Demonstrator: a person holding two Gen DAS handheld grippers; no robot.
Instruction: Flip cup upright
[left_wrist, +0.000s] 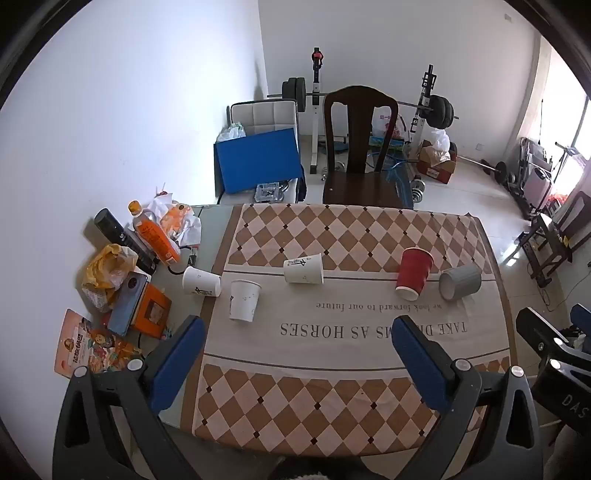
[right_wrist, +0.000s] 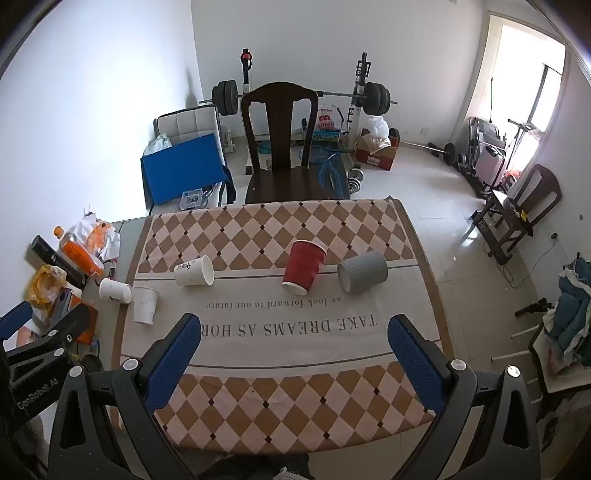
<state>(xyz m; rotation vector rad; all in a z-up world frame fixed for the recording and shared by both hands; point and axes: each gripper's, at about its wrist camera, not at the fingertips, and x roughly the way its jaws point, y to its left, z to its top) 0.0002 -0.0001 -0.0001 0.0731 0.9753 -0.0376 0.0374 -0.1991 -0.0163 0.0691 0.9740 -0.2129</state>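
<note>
The red cup (right_wrist: 303, 267) lies on its side near the middle of the checkered cloth (right_wrist: 280, 391), just past the printed words. The grey cup (right_wrist: 362, 271) lies on its side right beside it. On the red cup's other side a white cup (right_wrist: 194, 271) lies tipped over, and farther off two more white cups (left_wrist: 244, 300) sit by the cloth's edge. The left gripper (left_wrist: 297, 341) and the right gripper (right_wrist: 293, 338) are both wide apart, holding nothing, well back from the red cup.

Daylight floods from the window (right_wrist: 532, 110) on my right, blowing it out; fisheye bends edges, corners vignette black.
</note>
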